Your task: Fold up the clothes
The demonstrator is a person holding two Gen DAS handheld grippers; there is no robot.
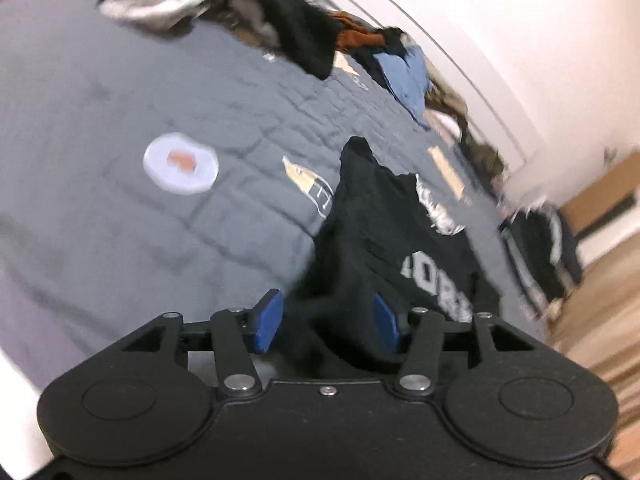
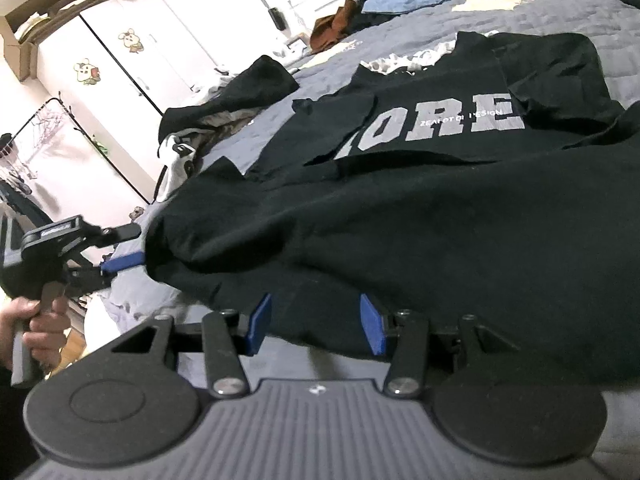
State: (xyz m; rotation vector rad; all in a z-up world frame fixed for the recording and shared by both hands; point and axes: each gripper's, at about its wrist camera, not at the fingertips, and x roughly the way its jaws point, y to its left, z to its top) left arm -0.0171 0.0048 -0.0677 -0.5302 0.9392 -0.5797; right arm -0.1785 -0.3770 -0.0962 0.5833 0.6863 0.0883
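- A black T-shirt (image 2: 400, 208) with large grey block letters lies spread on a bed covered by a grey quilt (image 1: 120, 208). A sleeve is folded in over the print, and its near hem is bunched at the bed's near edge.
- The left gripper (image 1: 328, 320) has its blue pads (image 1: 269, 314) set apart, with a fold of the shirt's black cloth running between them. The cloth fills the gap, but the pads do not look pressed onto it, so the claw reads as spread.
- The right gripper (image 2: 316, 324) also stands spread, its blue pads (image 2: 259, 322) wide, the shirt's hem lying across and between them. I cannot tell if either pad touches the cloth.
- In the right wrist view the left gripper (image 2: 120, 250) shows at the left, at the shirt's bunched corner, held by a hand (image 2: 38, 326) wrapped round its grip.
- On the quilt beside the shirt there is a round pale patch (image 1: 181, 168) with an orange mark.
- Along the far edge of the bed lies a heap of other clothes (image 1: 280, 20): black, white, rust-brown and a blue garment (image 1: 406, 76).
- Beyond the bed stands a white wardrobe (image 2: 132, 56) with cartoon stickers, cardboard boxes (image 2: 48, 12) on top.
- A wooden floor (image 1: 600, 320) shows past the bed's right edge.
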